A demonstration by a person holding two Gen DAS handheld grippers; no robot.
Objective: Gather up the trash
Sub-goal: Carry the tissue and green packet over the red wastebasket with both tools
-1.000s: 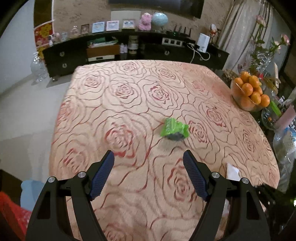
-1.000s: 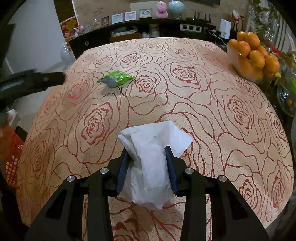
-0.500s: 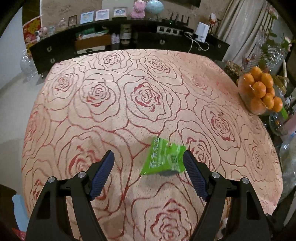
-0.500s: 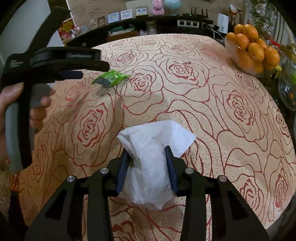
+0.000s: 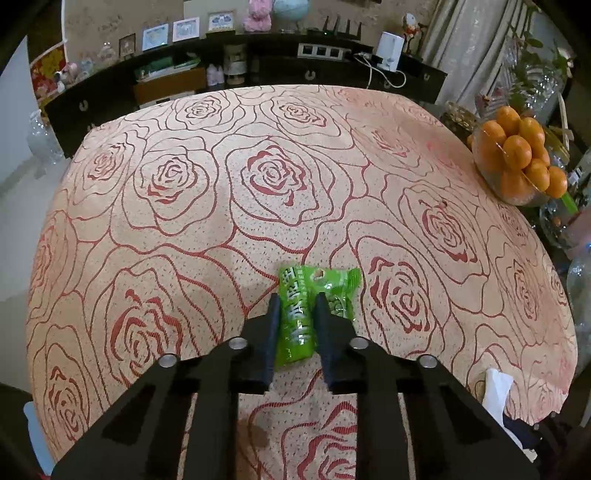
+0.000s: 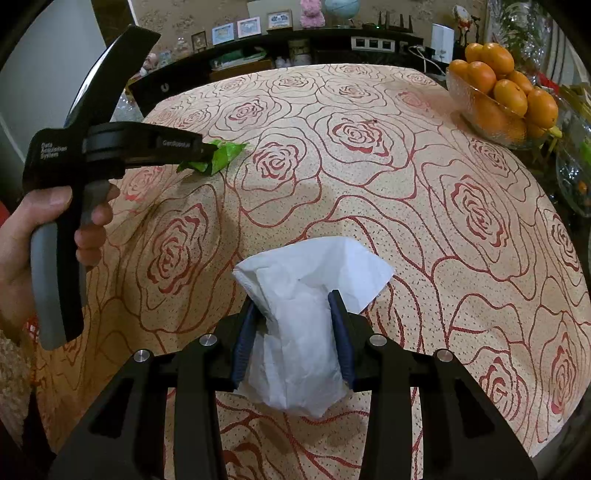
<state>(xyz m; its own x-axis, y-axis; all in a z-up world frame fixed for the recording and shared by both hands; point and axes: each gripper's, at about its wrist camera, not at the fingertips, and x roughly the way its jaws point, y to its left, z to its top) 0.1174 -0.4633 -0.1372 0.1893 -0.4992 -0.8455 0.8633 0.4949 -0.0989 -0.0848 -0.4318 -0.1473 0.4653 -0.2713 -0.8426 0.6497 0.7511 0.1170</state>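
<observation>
So the left gripper (image 5: 295, 308) is pinching a green snack wrapper (image 5: 300, 317) right now, its jaws having just been closing in on it, and the pads are pressing the crinkled packet from both sides while it's still lying on the rose-patterned tablecloth (image 5: 258, 192). The wrapper's top edge is fanning out past the fingertips, with part of it poking out to the right of the right finger. From the right wrist view you can see the same gripper coming in from the left side, a hand (image 6: 44, 236) wrapping around its grey handle, and the green wrapper sticking out at the tip. The right gripper (image 6: 293, 317) is clamping a crumpled white tissue (image 6: 303, 321), which is bulging above and below the blue pads, near the front edge of the table. A glass bowl of oranges (image 6: 498, 92) is sitting at the far right edge of the table, well apart from both bits of trash. Behind the table a dark sideboard (image 5: 258, 70) is running along the wall with framed pictures and a pink plush toy (image 5: 260, 14) on top.
</observation>
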